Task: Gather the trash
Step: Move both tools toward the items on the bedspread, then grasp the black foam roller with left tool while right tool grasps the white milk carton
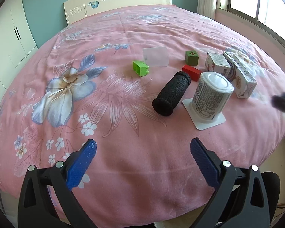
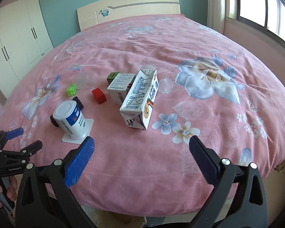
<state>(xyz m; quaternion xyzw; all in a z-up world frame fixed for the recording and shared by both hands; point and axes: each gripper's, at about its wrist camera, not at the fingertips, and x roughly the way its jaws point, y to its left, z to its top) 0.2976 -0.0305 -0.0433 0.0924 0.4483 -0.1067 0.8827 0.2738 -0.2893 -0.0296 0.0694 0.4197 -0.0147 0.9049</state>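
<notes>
On the pink bed [image 2: 209, 28], the milk carton [image 2: 140, 102] lies beside the upturned cup [image 2: 71, 121], with toy blocks [image 2: 98, 95] among them. Both grippers' jaws stand apart, empty. Soft bedding could let a nudged cup topple, and blocks might be mistaken for trash.

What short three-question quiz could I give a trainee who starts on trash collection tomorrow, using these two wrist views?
1. True or false: the yogurt cup stands upside down on its flat lid.
2. Which lies between the cup and the green brick in the left wrist view: A) black foam roller B) milk carton C) red block?
3. Is either the left gripper or the right gripper holding anything?

Key: 1 true. 2 A. 3 No, both are open and hold nothing, above the near edge of the pink bedspread.
</notes>
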